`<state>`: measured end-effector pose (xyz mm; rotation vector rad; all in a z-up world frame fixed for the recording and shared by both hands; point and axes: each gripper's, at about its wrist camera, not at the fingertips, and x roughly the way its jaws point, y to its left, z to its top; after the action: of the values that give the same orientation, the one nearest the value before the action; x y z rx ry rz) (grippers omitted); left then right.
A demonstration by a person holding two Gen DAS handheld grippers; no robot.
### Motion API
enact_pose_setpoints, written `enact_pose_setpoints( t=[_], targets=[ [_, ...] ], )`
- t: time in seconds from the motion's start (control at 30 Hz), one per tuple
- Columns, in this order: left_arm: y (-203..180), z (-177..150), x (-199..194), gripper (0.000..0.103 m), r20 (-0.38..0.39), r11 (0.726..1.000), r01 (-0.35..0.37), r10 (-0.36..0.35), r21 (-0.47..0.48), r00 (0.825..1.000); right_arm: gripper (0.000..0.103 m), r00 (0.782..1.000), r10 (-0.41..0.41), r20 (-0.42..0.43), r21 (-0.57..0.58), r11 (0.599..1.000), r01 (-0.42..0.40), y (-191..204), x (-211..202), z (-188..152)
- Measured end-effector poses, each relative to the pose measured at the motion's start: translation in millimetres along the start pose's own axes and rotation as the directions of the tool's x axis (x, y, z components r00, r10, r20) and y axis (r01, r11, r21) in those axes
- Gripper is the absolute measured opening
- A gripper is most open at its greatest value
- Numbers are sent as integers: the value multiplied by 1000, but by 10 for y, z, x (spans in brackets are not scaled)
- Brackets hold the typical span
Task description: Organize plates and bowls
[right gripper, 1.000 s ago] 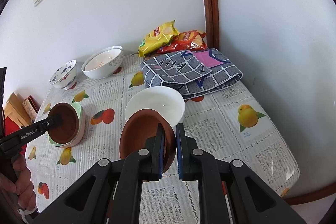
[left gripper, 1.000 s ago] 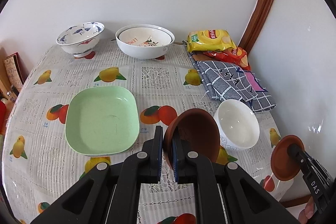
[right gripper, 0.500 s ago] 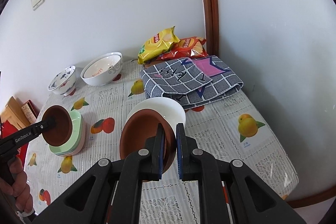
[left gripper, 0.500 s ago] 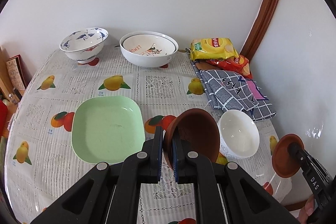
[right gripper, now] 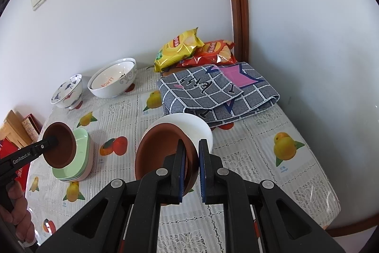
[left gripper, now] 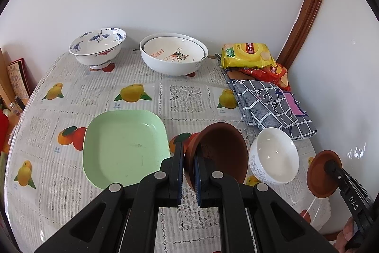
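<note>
Left tongs (left gripper: 188,165) pinch a brown bowl's (left gripper: 220,153) rim; right tongs (right gripper: 190,165) pinch another brown bowl (right gripper: 161,155).

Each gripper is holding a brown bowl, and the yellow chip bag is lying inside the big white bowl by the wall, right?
Not quite. The left gripper and right gripper each pinch a brown bowl, but the yellow chip bag lies on the table beside the big white bowl, not inside it. The left wrist view shows this.

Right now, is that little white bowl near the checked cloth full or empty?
Empty. The left wrist view looks straight into the white bowl beside the checked cloth, and only its bare, glossy inside shows.
</note>
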<state>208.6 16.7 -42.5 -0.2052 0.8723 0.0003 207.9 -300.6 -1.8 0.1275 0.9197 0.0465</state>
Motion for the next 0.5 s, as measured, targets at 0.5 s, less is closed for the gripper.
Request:
enact_pose_setpoints(
  t=[0.5],
  targets=[
    [37,51,125,8,-12,1000,0,-1,-11,1000,10,1000,4,-26,3,1000,-4,31,221,21]
  ],
)
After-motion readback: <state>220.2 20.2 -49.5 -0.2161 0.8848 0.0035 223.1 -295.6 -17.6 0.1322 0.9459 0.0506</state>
